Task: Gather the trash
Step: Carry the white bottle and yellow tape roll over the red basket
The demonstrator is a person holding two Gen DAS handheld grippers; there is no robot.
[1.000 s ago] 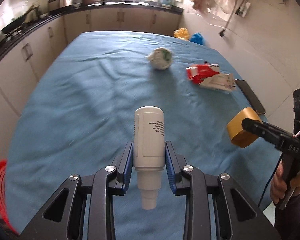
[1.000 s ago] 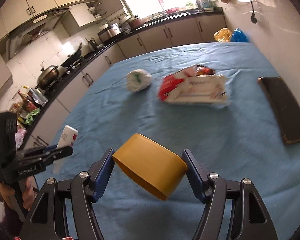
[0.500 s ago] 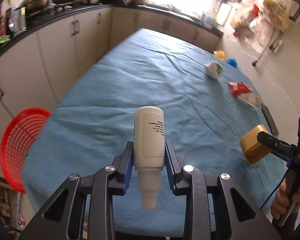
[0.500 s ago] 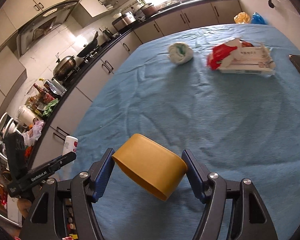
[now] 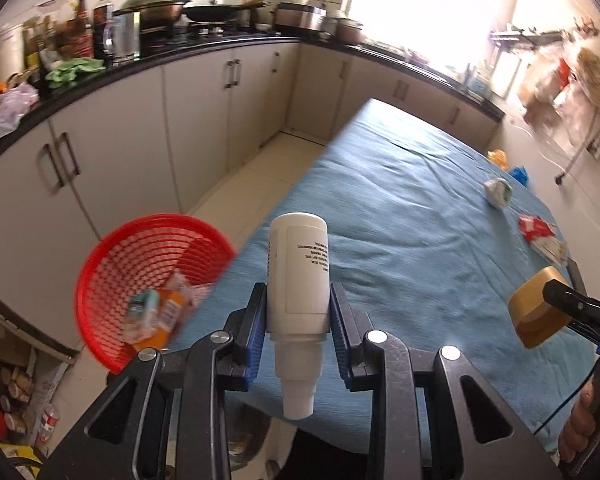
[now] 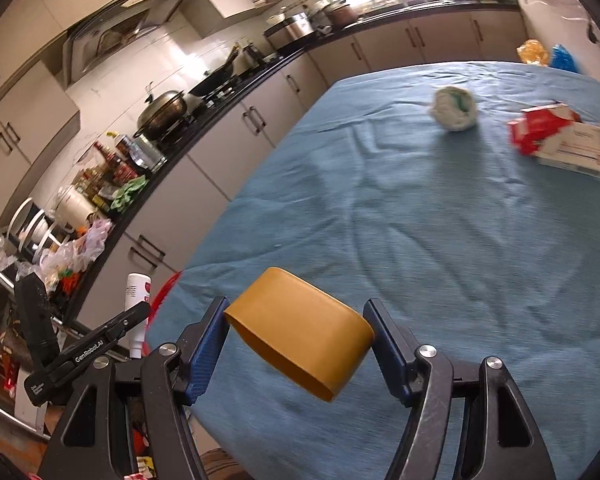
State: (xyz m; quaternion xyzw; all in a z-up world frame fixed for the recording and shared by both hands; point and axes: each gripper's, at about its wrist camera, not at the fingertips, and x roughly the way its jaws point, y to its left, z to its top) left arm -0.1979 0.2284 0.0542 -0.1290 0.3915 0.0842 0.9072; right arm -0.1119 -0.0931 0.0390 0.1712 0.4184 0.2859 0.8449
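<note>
My left gripper (image 5: 298, 316) is shut on a white plastic bottle (image 5: 299, 276), cap end toward the camera, above the table's near left corner. A red mesh basket (image 5: 116, 256) with several pieces of trash in it stands on the floor just left of that corner. My right gripper (image 6: 298, 344) is shut on a yellow oval cup (image 6: 300, 344) over the near end of the blue-clothed table (image 6: 420, 220). In the right wrist view the left gripper (image 6: 112, 332) and its bottle (image 6: 137, 304) show at lower left. A crumpled white wad (image 6: 455, 108) and a red-and-white packet (image 6: 560, 140) lie far on the cloth.
Kitchen cabinets and a dark counter (image 5: 180, 56) with pots and bottles run along the left, across a narrow floor aisle. A dark flat object (image 5: 576, 272) lies at the table's right edge. Yellow and blue bags (image 6: 544, 54) sit beyond the far end.
Both grippers have swung left with their loads. The left wrist view has turned from the table's middle to its left corner, bringing the red basket fully into sight.
</note>
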